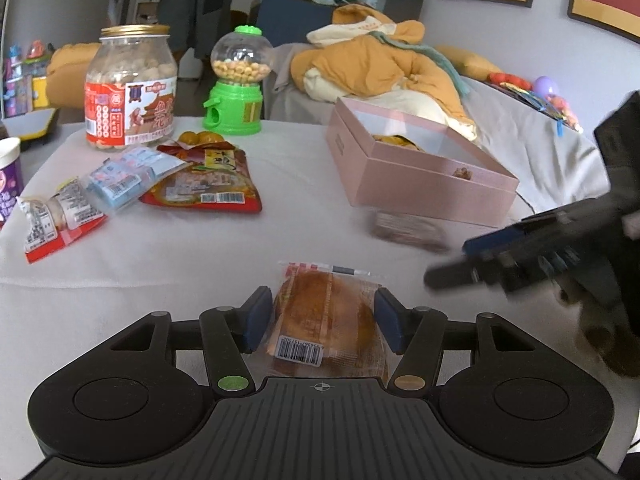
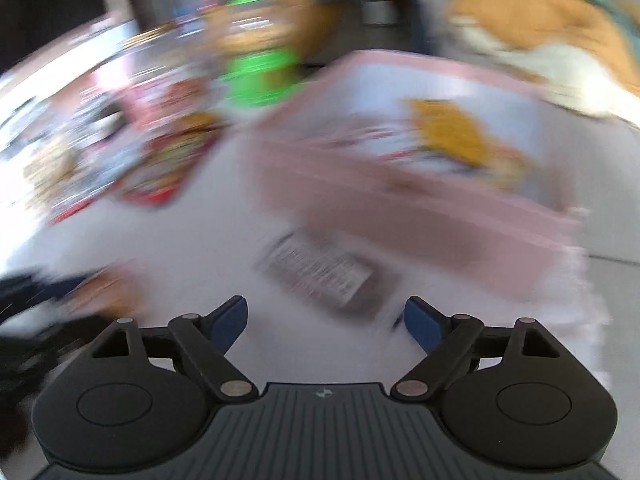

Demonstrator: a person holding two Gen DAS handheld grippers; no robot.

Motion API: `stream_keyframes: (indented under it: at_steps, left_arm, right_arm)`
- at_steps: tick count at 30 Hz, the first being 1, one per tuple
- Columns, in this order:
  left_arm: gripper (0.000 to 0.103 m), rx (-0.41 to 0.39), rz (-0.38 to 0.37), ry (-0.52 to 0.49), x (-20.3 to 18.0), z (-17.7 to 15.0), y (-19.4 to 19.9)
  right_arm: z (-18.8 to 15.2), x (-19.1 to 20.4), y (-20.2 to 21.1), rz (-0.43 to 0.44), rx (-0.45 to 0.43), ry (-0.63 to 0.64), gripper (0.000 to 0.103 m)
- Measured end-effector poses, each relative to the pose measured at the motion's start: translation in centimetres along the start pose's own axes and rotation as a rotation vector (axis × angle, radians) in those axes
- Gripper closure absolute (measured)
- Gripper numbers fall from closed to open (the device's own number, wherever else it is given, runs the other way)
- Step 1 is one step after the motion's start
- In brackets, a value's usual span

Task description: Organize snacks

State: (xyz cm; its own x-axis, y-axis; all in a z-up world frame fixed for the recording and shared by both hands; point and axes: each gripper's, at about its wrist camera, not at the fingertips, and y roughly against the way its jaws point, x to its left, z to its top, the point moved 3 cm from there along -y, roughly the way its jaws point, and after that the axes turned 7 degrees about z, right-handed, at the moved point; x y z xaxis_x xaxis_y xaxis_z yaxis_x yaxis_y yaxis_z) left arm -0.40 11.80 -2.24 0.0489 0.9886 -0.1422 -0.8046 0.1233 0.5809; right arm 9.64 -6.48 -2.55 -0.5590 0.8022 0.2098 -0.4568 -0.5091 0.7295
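Left gripper (image 1: 322, 316) and right gripper (image 2: 325, 322) both angled downward, jaws apart

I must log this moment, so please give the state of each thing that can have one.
Pink box: open, some snacks inside.
Jar: lid on, partly full.
Candy dispenser: upright, partly filled.
Bread packet: sealed, flat on the table, between the left gripper's jaws.
Right gripper: open, empty.

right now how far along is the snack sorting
Early. The pink box holds a few snacks. The left gripper straddles a wrapped cake on the table; its pads look just clear of it. The right gripper is open and empty above a small packet in front of the box. Still out: three packets, the jar and the green dispenser.
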Motion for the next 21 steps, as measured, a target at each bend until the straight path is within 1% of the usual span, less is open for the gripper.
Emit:
stream_keyframes:
  at_steps: [1,2,3,5,8,10,14,16,18,20,21]
  left_arm:
    - [0.04,0.0,-0.001,0.001,0.0,0.0,0.0]
    - [0.04,0.0,-0.001,0.002,0.0,0.0,0.0]
    - [0.04,0.0,-0.001,0.002,0.0,0.0,0.0]
    - [0.04,0.0,-0.002,0.003,0.0,0.0,0.0]
    - [0.04,-0.001,-0.004,0.007,0.0,0.0,0.0]
    - [0.04,-0.001,-0.005,0.01,0.0,0.0,0.0]
    - [0.041,-0.002,-0.008,0.014,0.0,0.0,0.0]
    - [0.041,-0.002,-0.009,0.017,0.0,-0.1,0.1]
    - [0.041,-0.002,-0.012,0.02,0.1,-0.1,0.1]
    - [0.041,-0.002,-0.014,0.024,0.1,-0.1,0.1]
    - [0.041,-0.002,-0.015,0.026,0.2,-0.1,0.1]
  right_arm:
    - [-0.3,1.2,0.2,0.047,0.013,0.035,0.016]
    - [-0.5,2.3,0.4,0.07,0.018,0.069,0.016]
    - [-0.7,3.1,0.6,0.07,0.014,0.103,0.016]
    - [-0.7,4.2,0.9,0.018,-0.01,0.167,0.016]
    - [-0.2,4.2,0.7,-0.092,-0.052,0.206,0.016]
    - [0.6,3.7,0.1,-0.13,-0.061,0.187,0.016]
    - [2.3,1.7,-1.7,-0.119,-0.037,0.108,0.016]
    - [2.9,0.9,-3.1,-0.127,-0.02,0.072,0.016]
    - [2.8,0.8,-3.8,-0.113,-0.025,0.053,0.013]
    - [2.7,0.9,-3.8,-0.117,-0.035,0.048,0.013]
    - [2.6,1.1,-3.8,-0.12,-0.037,0.058,0.016]
